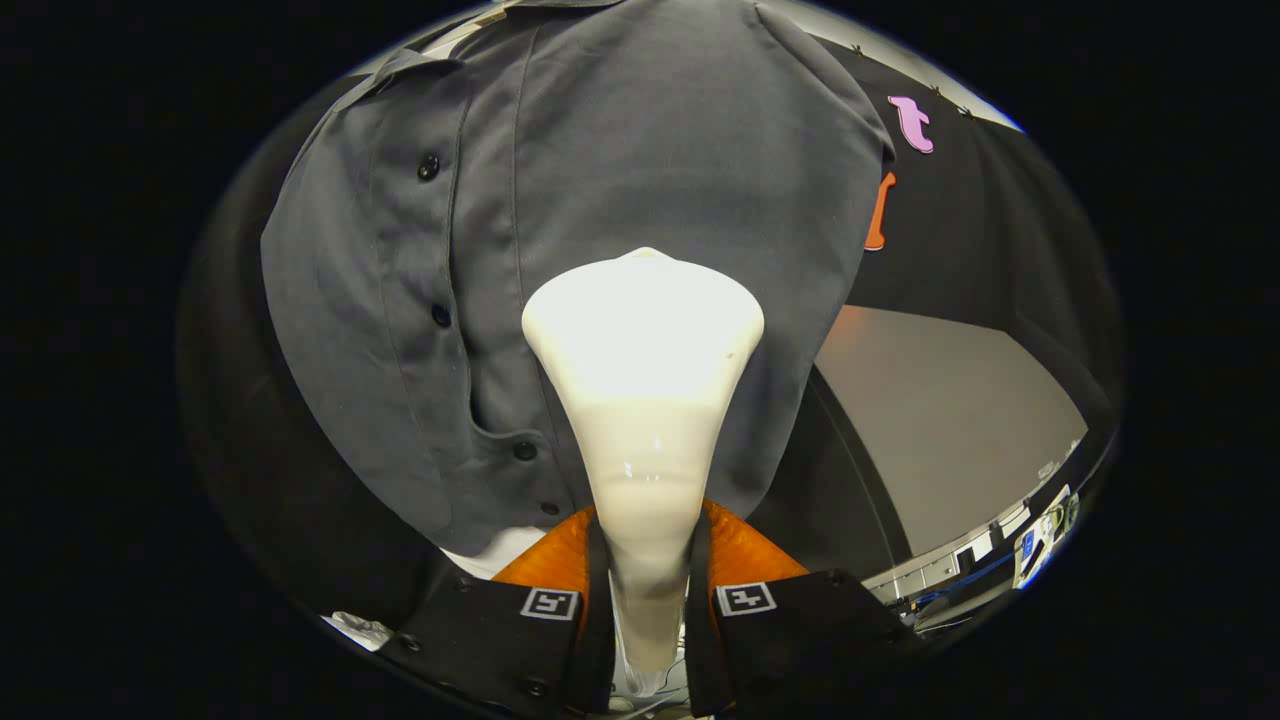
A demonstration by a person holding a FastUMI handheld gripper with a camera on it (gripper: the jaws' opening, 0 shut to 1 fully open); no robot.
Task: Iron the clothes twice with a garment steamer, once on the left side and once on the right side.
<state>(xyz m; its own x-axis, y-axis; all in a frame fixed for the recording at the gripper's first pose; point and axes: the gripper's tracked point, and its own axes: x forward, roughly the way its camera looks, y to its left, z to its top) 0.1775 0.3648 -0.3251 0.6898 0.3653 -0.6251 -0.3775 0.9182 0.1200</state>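
A white garment steamer (643,400) stands up between my fingers, its narrow handle pinched by both of them and its wide head pointing away. My gripper (647,590) is shut on that handle. Beyond the head hangs a dark grey button-up shirt (620,170), its button placket (440,310) running down to the left of the steamer. The steamer head sits against or very near the shirt's right front panel, close to the lower half; whether it touches I cannot tell. The shirt's hem ends just above my fingers.
Black booth cloth (980,230) hangs behind and to the right of the shirt. A grey wall panel (950,420) lies lower right, with cables and small equipment (1040,530) past it. Something white (500,550) shows under the shirt hem.
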